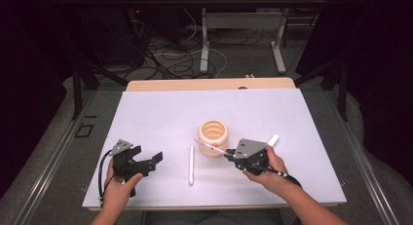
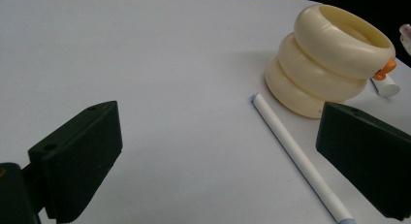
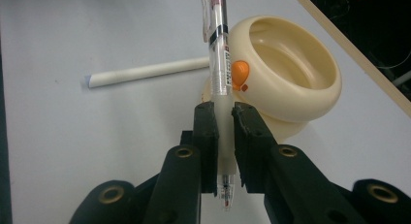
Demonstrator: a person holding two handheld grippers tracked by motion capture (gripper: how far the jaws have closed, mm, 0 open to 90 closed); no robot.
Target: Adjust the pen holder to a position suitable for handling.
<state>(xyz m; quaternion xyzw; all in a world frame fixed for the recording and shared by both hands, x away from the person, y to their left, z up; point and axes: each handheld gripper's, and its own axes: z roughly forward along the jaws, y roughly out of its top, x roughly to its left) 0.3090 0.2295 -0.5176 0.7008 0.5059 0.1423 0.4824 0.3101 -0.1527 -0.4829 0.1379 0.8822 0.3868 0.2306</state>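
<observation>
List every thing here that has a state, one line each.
Left gripper: open, holding nothing.
Right gripper: shut on the clear pen.
Clear pen: clamped, raised beside the holder.
Cream holder: upright, looks empty.
White pen: lying flat on the table.

jaws wide apart | white pen (image 2: 300, 158) between — cream holder (image 2: 329, 59) beyond

High view: the white table (image 1: 146, 113) is being looked down on from above the person's side, facing forward, from far off.
Left gripper view: the table is being seen from low and close, between two spread jaws, toward the cream holder (image 2: 329, 59) and the white stick (image 2: 295, 156).
Right gripper view: the holder (image 3: 291, 69) is being faced from very near, along a clamped pen (image 3: 219, 54).
Shared: holder and stick (image 3: 145, 72) are being caught in all three.
</observation>
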